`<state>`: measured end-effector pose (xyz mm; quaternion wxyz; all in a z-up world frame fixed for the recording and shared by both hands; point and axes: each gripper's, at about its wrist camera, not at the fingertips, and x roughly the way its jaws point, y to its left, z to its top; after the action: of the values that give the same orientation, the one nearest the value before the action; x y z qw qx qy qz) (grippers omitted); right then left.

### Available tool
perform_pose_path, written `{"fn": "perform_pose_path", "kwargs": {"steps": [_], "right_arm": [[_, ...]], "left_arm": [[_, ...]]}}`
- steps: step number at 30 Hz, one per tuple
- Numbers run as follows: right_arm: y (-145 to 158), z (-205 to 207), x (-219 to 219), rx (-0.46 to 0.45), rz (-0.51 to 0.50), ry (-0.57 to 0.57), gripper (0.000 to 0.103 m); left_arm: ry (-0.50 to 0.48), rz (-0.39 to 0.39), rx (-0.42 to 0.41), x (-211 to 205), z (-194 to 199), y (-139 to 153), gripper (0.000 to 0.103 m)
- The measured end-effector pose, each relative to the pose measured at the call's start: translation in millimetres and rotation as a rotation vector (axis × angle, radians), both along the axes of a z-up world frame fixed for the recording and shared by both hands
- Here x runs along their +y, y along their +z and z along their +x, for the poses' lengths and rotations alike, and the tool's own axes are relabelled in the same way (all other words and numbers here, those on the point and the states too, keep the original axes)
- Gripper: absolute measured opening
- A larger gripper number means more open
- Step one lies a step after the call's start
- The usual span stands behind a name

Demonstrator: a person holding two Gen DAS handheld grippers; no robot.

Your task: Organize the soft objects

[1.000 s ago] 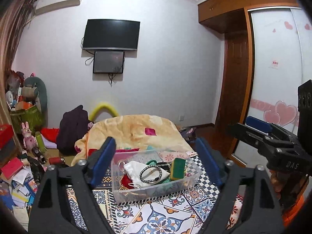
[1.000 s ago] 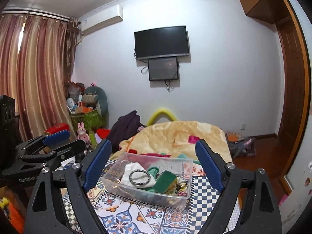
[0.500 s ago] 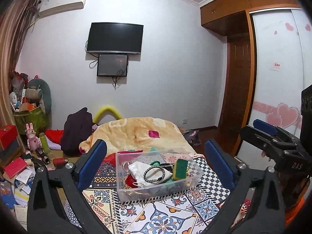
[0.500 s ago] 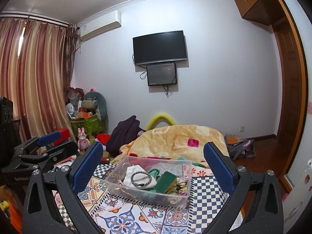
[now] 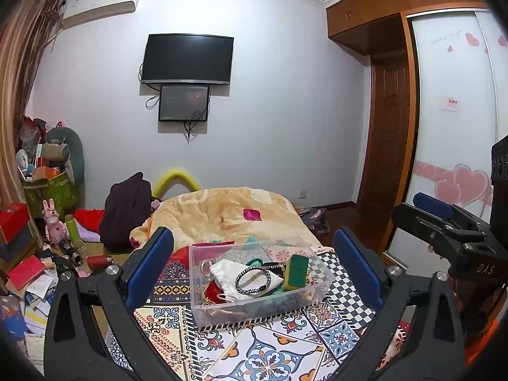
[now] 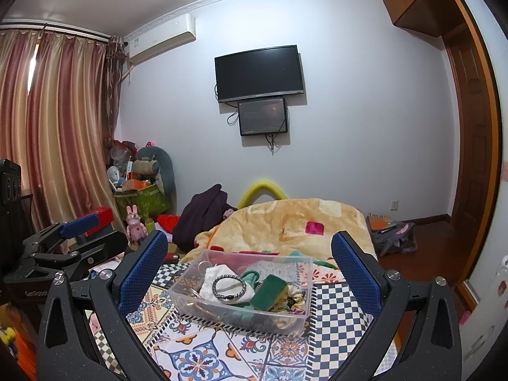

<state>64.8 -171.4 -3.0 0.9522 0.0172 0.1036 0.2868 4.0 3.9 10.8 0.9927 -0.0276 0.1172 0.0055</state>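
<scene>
A clear plastic bin point(image 5: 317, 281) sits on a patterned cloth point(image 5: 270, 349). It holds a white pouch point(image 5: 228, 270), a black-and-white braided bracelet point(image 5: 253, 281), a green sponge point(image 5: 296, 270) and other small soft items. The bin also shows in the right wrist view point(image 6: 241, 314). My left gripper point(image 5: 254, 266) is open and empty, its fingers standing either side of the bin and short of it. My right gripper point(image 6: 247, 270) is open and empty, likewise framing the bin. Each gripper shows at the edge of the other's view, the right point(image 5: 444, 222) and the left point(image 6: 73, 238).
A yellow blanket point(image 5: 228, 212) lies heaped behind the bin. A dark garment point(image 5: 127, 209) and a cluttered floor with toys and books point(image 5: 28, 270) are at the left. A wooden door point(image 5: 387, 146) and a wardrobe point(image 5: 457, 120) stand at the right.
Both grippers have opened wider and drawn back a little from the bin. The bin and its contents have not moved.
</scene>
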Motion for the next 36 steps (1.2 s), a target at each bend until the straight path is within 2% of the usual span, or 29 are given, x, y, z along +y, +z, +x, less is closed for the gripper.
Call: {"fn": "perform_pose_path", "kwargs": {"steps": [36], "right_arm": [[-0.1,0.9,-2.8,0.003,-0.003,0.0,0.103]], "left_arm": [[0.001,0.001,-0.006,-0.1,0.6,0.5,0.103]]}}
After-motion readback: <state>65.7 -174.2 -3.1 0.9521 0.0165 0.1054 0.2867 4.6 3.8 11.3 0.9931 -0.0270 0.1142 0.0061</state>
